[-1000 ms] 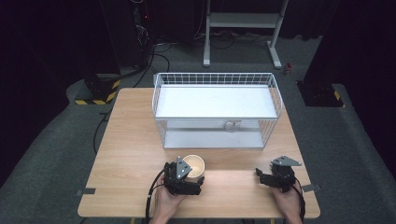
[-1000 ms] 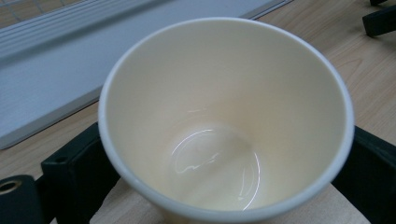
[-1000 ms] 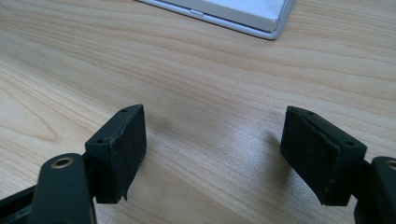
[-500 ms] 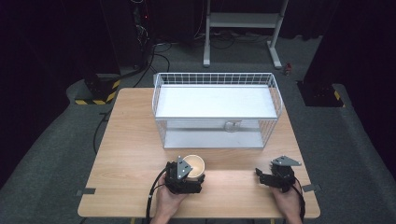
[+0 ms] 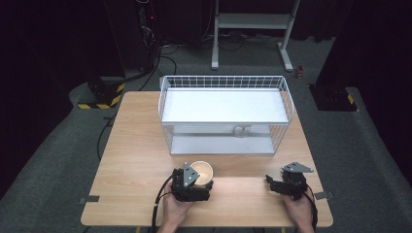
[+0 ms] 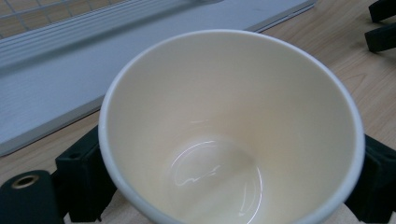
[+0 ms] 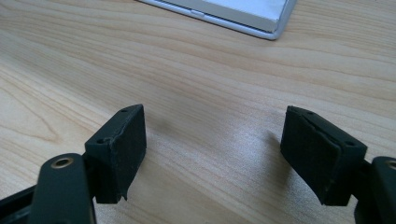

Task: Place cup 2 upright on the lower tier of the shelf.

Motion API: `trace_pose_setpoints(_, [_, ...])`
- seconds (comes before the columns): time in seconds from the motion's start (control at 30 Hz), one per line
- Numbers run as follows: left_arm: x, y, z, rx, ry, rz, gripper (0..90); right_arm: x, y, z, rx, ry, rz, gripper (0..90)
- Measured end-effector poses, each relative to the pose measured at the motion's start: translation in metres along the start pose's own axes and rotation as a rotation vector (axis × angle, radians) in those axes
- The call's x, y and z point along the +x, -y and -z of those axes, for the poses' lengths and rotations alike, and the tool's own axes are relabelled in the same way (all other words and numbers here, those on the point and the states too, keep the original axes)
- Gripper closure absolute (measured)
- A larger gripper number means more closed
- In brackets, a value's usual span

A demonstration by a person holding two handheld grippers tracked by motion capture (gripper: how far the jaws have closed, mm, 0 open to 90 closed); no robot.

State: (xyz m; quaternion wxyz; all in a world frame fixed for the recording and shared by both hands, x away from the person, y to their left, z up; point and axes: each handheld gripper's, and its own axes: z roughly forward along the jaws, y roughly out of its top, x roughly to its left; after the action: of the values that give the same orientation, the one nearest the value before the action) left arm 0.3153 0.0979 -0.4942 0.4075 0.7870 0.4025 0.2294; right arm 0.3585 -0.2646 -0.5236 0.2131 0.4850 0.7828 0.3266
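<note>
A cream paper cup (image 5: 202,170) stands upright and empty on the wooden table (image 5: 136,160), near the front edge. My left gripper (image 5: 196,180) has it between its jaws, which have just been closing. In the left gripper view the cup (image 6: 233,121) is seen from above, with a black pad (image 6: 81,175) against each side of its wall. Over at the front right, my right gripper (image 5: 273,183) rests low over bare wood. Its jaws (image 7: 212,156) stand wide apart with nothing between them.
A white wire basket rack (image 5: 226,114) with a white shelf and base plate (image 6: 42,98) stands across the middle of the table, just behind the cup. Its base corner (image 7: 247,16) lies ahead of the right gripper. Bare wood lies to the left of the cup.
</note>
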Motion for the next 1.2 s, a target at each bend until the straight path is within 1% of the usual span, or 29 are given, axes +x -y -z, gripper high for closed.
trace_pose_setpoints(0.1, [0.0,-0.001,0.001,0.003,-0.01,-0.012,9.2,0.0,0.0,0.0,0.0,0.0,0.0,22.7])
trace_pose_setpoints(0.33, [0.004,-0.004,0.007,-0.019,-0.006,0.012,9.4,0.0,0.0,0.0,0.0,0.0,0.0,22.7])
trace_pose_setpoints(0.4, [0.005,-0.006,0.007,-0.018,-0.014,0.003,9.4,0.0,0.0,0.0,0.0,0.001,0.0,22.7])
trace_pose_setpoints(0.47, [0.006,-0.008,0.008,-0.013,-0.02,0.008,9.4,0.0,0.0,0.0,0.0,0.0,0.0,22.7])
trace_pose_setpoints(0.6, [0.009,-0.012,0.009,-0.018,-0.024,0.015,9.4,0.0,0.0,0.0,0.0,0.0,0.002,22.7])
trace_pose_setpoints(0.63, [0.009,-0.013,0.009,-0.02,-0.023,0.02,9.4,0.0,0.0,0.0,0.0,0.0,0.002,22.7])
trace_pose_setpoints(0.67, [0.01,-0.014,0.009,-0.016,-0.025,0.011,9.4,0.0,0.0,0.0,0.0,0.0,0.002,22.7])
trace_pose_setpoints(0.77, [0.012,-0.017,0.008,-0.014,-0.029,0.007,9.4,0.0,0.0,0.0,0.0,0.001,0.001,22.7])
trace_pose_setpoints(0.8, [0.012,-0.018,0.008,-0.017,-0.028,0.014,9.4,0.0,0.0,0.0,0.0,0.001,0.001,22.7])
trace_pose_setpoints(0.9, [0.014,-0.021,0.008,-0.019,-0.027,0.016,9.4,0.0,0.0,0.0,0.0,0.001,0.002,22.7])
trace_pose_setpoints(1.0, [0.016,-0.024,0.008,-0.013,-0.022,0.015,9.4,0.0,0.0,0.0,0.0,0.001,0.001,22.7])
trace_pose_setpoints(1.07, [0.017,-0.027,0.006,-0.009,-0.028,0.012,9.4,0.0,0.0,0.0,0.0,0.001,0.001,22.7])
trace_pose_setpoints(1.2, [0.02,-0.031,0.004,-0.011,-0.029,0.027,9.4,0.0,0.0,0.0,0.0,0.001,0.002,22.7])
